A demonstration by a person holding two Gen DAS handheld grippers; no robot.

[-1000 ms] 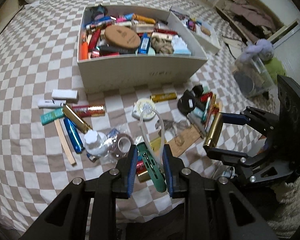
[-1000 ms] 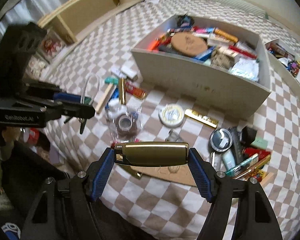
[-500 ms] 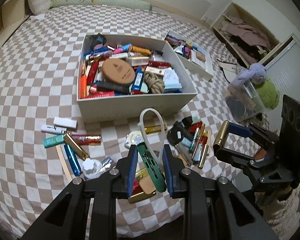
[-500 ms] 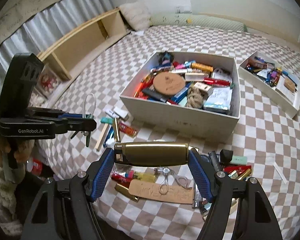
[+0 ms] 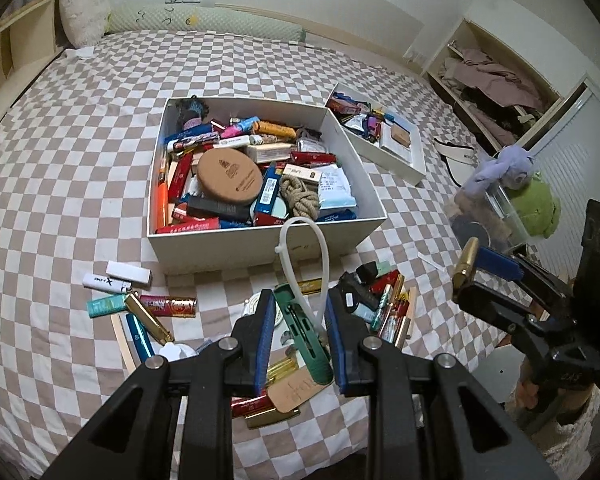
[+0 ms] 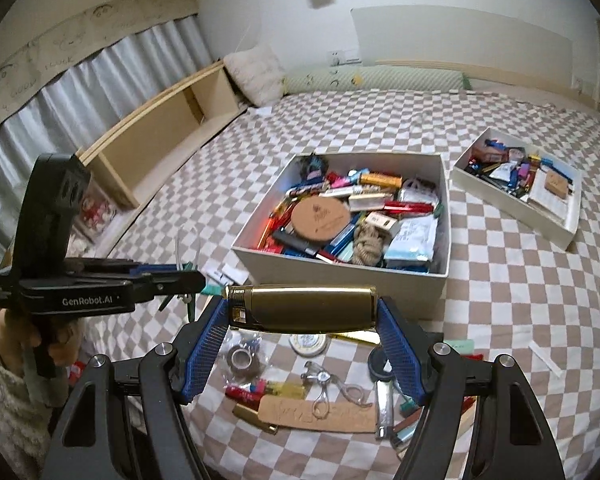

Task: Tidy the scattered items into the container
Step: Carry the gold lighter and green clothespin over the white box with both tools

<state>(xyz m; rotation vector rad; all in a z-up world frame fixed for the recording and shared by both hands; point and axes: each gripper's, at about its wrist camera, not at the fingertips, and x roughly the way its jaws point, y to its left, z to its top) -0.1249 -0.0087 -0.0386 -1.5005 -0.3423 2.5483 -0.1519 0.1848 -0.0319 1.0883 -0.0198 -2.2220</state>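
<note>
Both loads have been lifted clear of the bed; the left gripper (image 5: pixel 300 332) is clamping a green tool (image 5: pixel 304 340), the right gripper (image 6: pixel 302 320) a gold tube (image 6: pixel 302 307). They are best being carried level until above the box (image 5: pixel 260 240).

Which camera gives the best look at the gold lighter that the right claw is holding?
The right wrist view: the gold lighter lies crosswise, full length, clamped end to end in the right claw. In the left wrist view it shows only small and end-on, off to the right edge.
</note>
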